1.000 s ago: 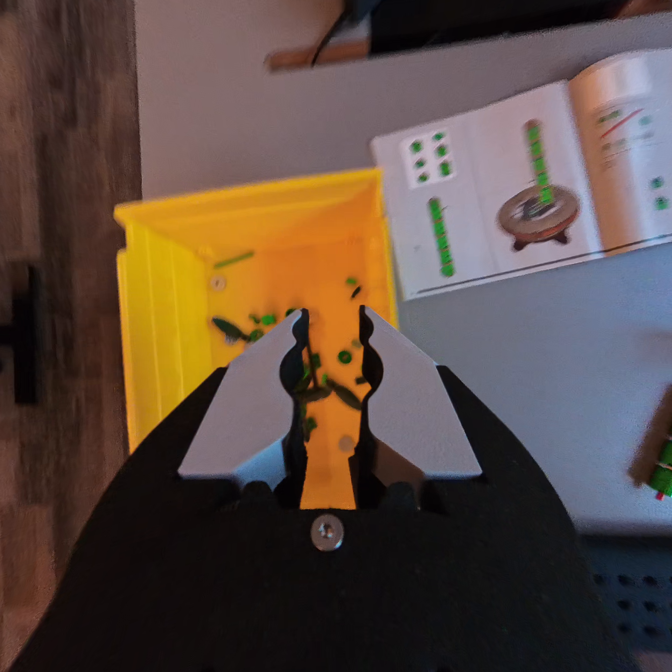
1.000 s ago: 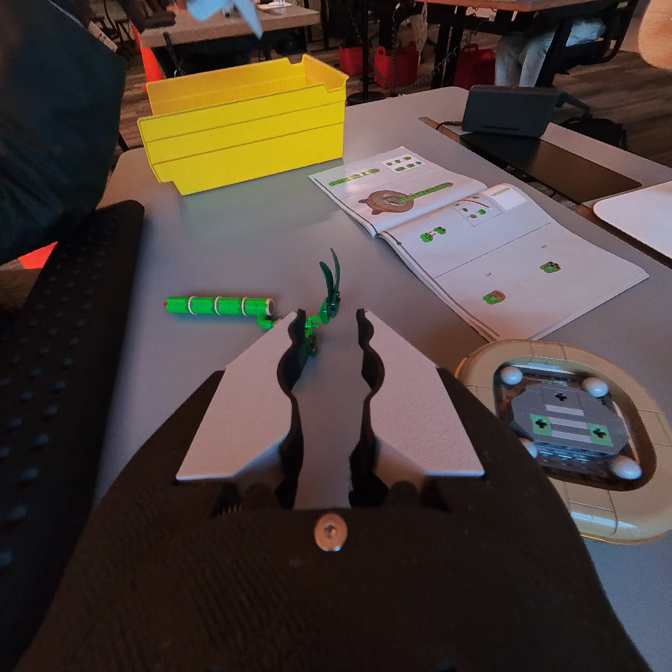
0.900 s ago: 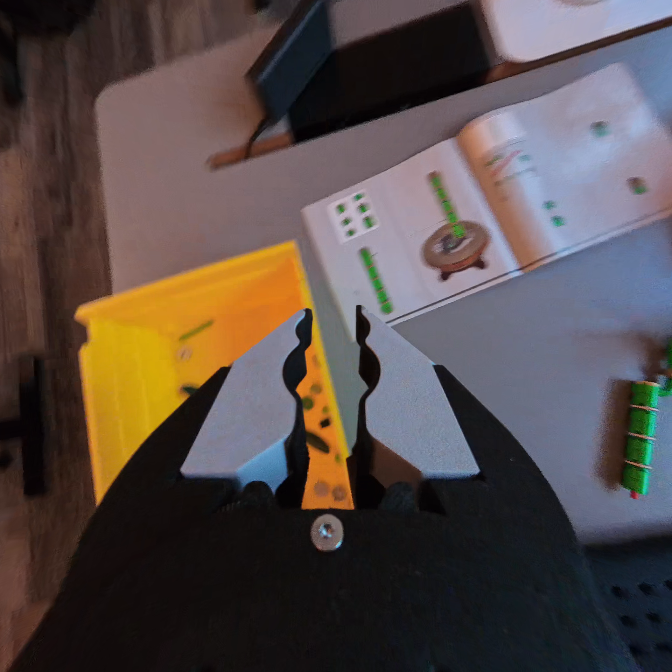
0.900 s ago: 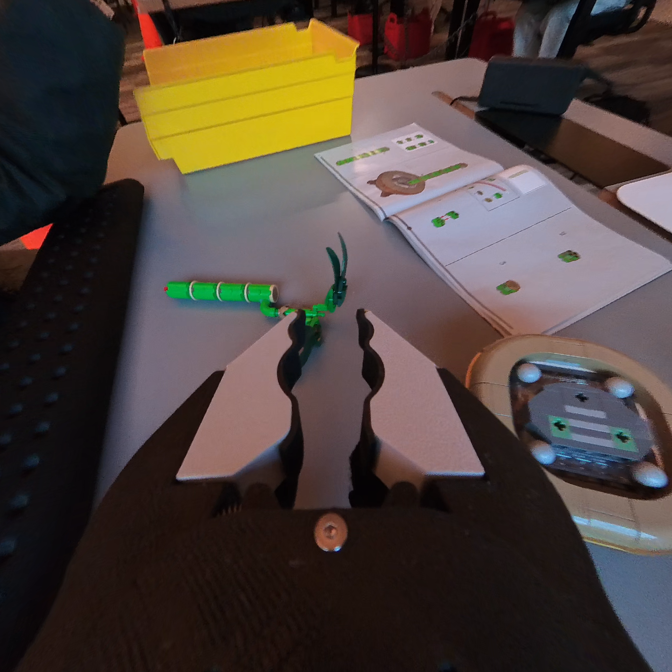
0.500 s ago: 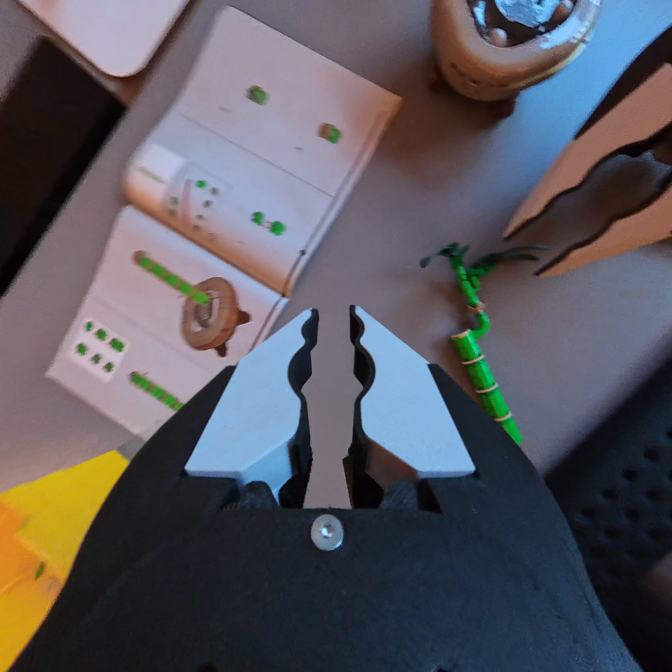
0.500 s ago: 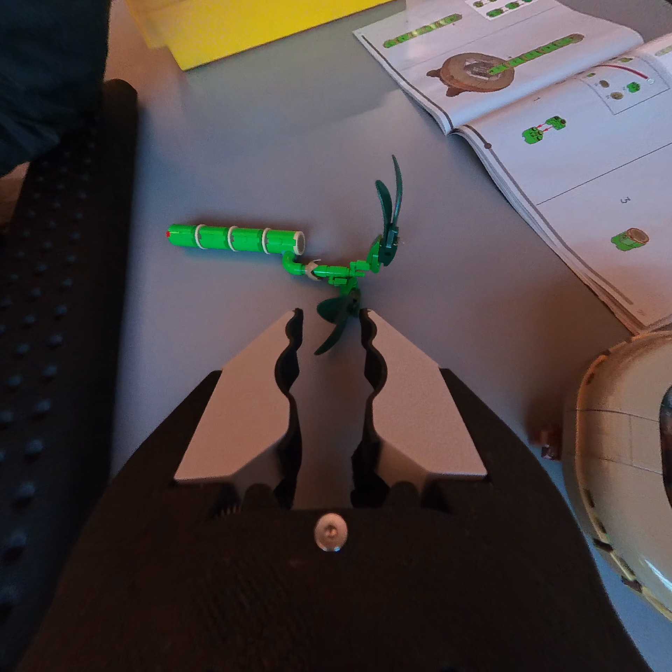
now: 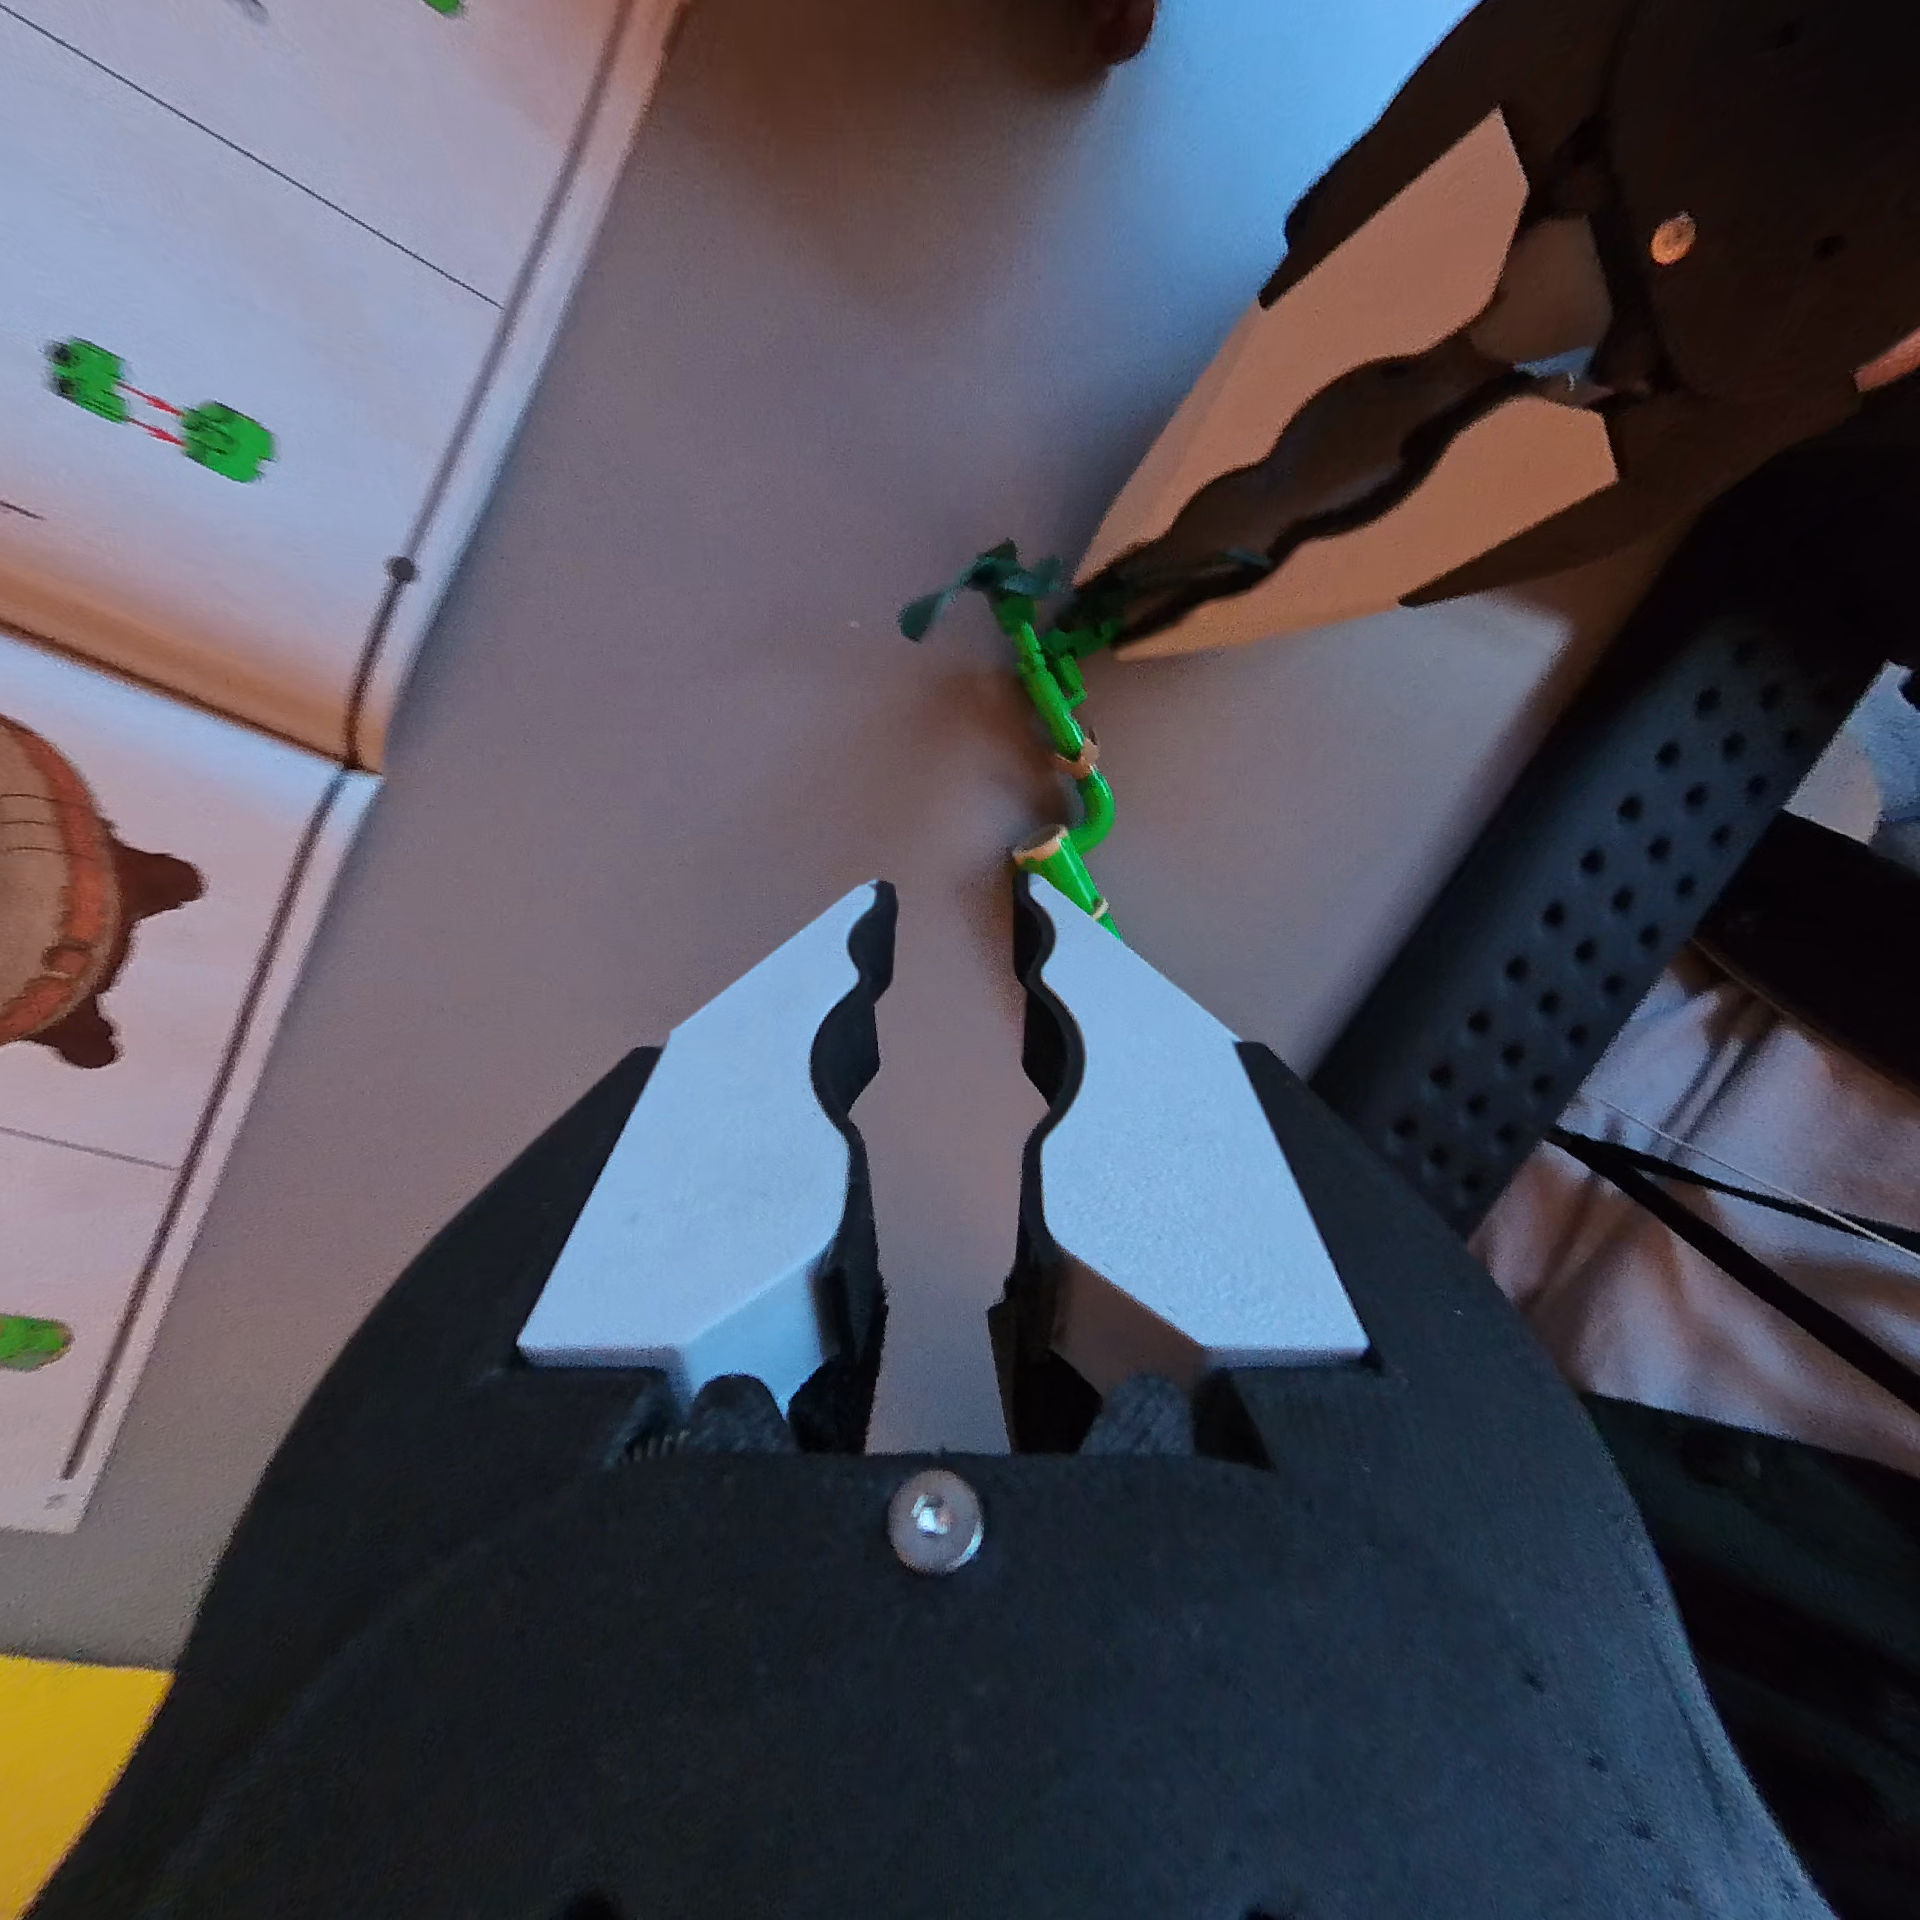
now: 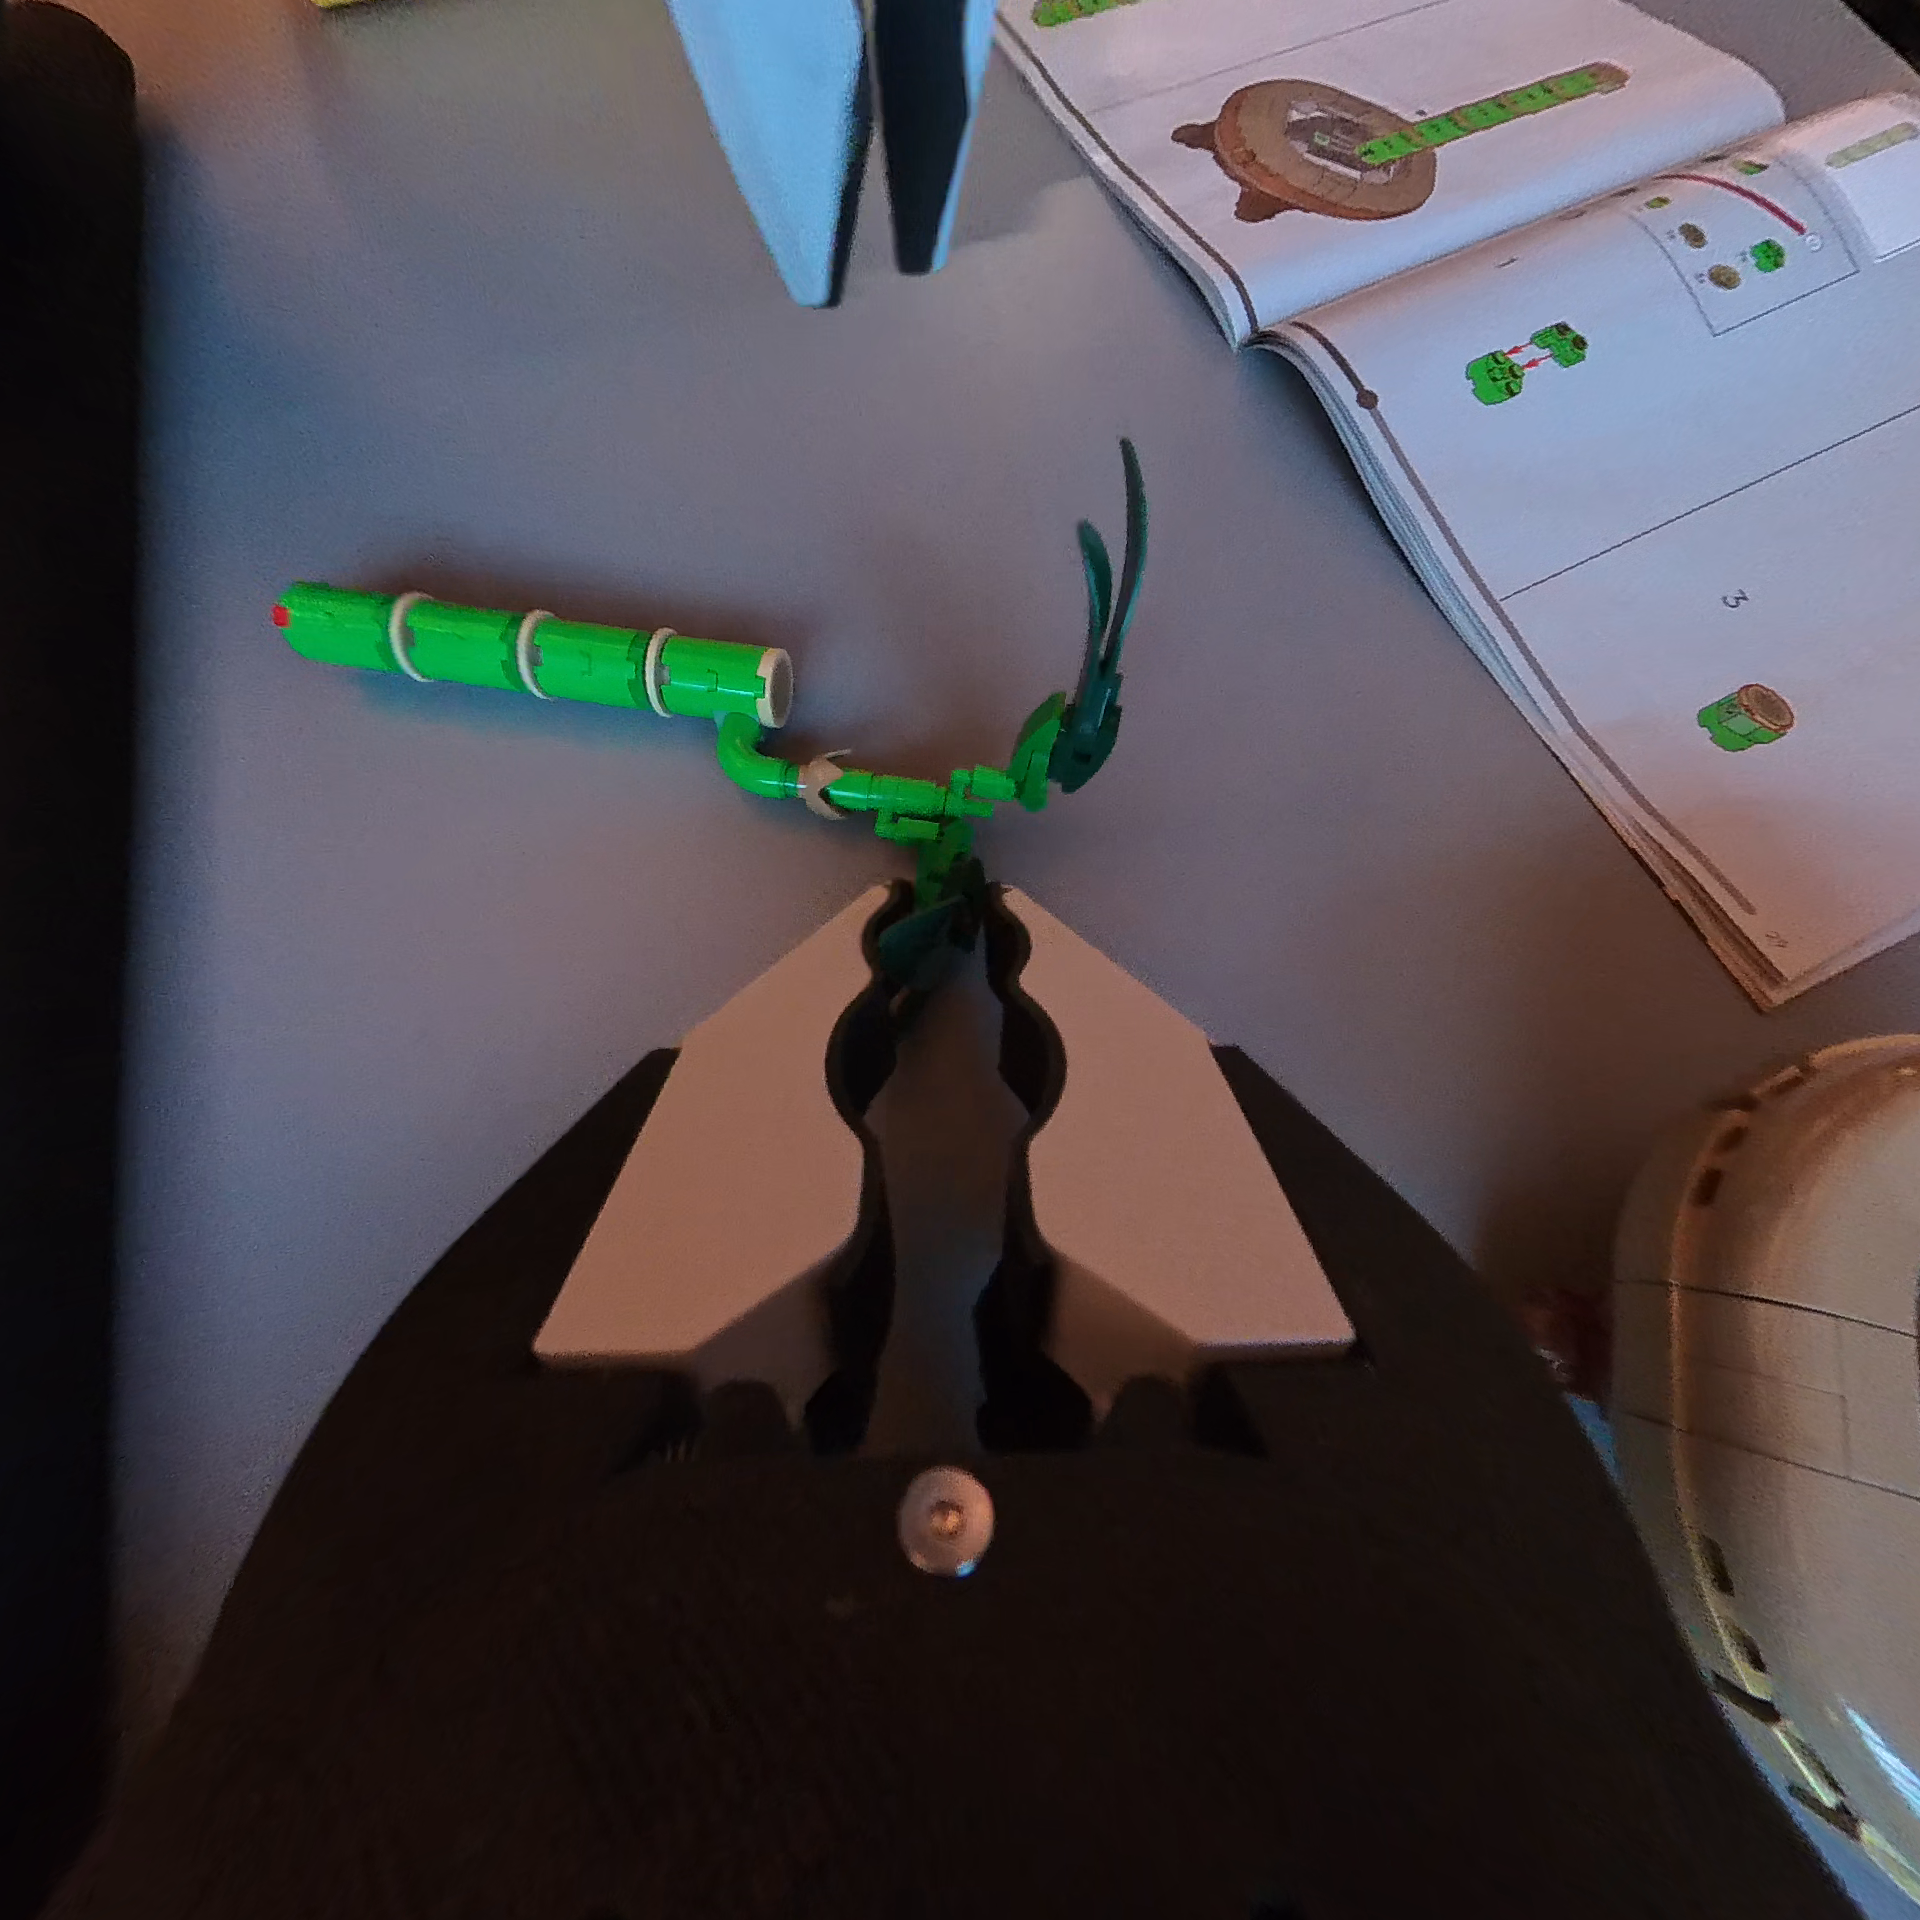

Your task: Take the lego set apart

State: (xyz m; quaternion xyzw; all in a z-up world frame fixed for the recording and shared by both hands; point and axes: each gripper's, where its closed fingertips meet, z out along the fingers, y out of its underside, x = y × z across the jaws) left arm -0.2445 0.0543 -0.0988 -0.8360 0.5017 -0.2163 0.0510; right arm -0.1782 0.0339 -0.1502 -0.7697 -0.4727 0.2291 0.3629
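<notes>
1. We see a grey bench (image 8: 520,364) carrying everything; our landmark is the green bamboo stalk (image 8: 530,652) lying flat on it near the middle.
2. Open instruction booklet (image 8: 1621,540) lies on the bench, well apart from the stalk, on the side past its leafy end.
3. Round tan pot base (image 8: 1766,1403) sits at the lower right edge of the right wrist view, well apart from the stalk and nearer our right tool than the booklet.
4. Black perforated mat (image 7: 1600,935) runs along the bench edge beyond the stalk's thick end.
5. Right hand-held gripper (image 8: 940,904): fingers nearly closed at the tips, pinching the dark green leaf cluster (image 8: 925,935) on a side branch of the stalk's thin twig. A second dark leaf cluster (image 8: 1101,623) stands up free at the twig end.
6. Left hand-held gripper (image 7: 954,894): spread, a clear gap between the fingers, nothing in it. Its tips hover just beside the capped end of the stalk's thick section; we cannot tell if one touches.
7. Yellow bin corner (image 7: 62,1766) shows at the lower left of the left wrist view, well apart from the stalk.
</notes>
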